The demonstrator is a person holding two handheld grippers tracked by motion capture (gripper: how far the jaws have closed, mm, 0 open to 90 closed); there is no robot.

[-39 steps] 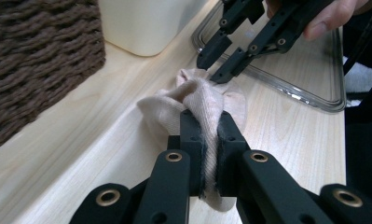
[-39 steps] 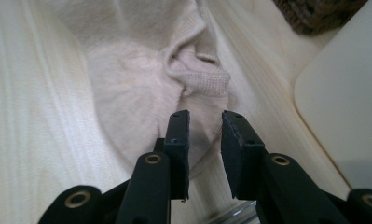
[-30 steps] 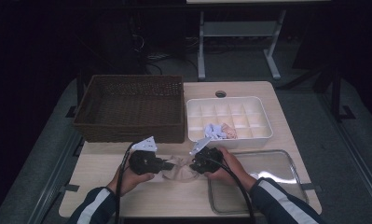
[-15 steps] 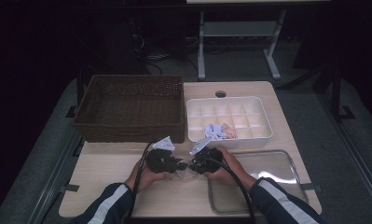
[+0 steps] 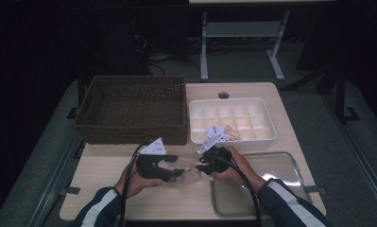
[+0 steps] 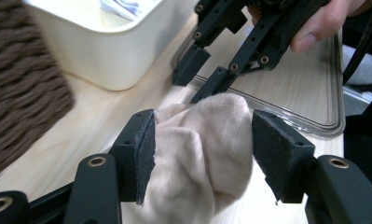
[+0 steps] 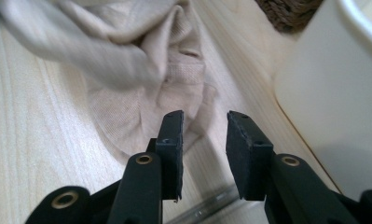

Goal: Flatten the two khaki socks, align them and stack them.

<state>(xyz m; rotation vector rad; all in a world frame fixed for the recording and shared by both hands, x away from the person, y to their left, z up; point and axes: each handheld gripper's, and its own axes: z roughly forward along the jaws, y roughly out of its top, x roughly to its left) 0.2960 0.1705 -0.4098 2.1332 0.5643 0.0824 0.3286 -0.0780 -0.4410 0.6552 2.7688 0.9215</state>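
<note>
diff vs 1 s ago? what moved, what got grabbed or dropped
The left gripper has shifted right toward the right gripper; its jaws have just been opening, with the beige sock between them, its right pad clear of it. Right gripper, basket, white tray unchanged.

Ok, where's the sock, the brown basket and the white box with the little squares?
sock [image 6: 207, 154], left gripper view, its bunched middle.
brown basket [image 5: 129, 124], high view, its front wall.
white box [image 5: 231, 136], high view, its front wall.
</note>
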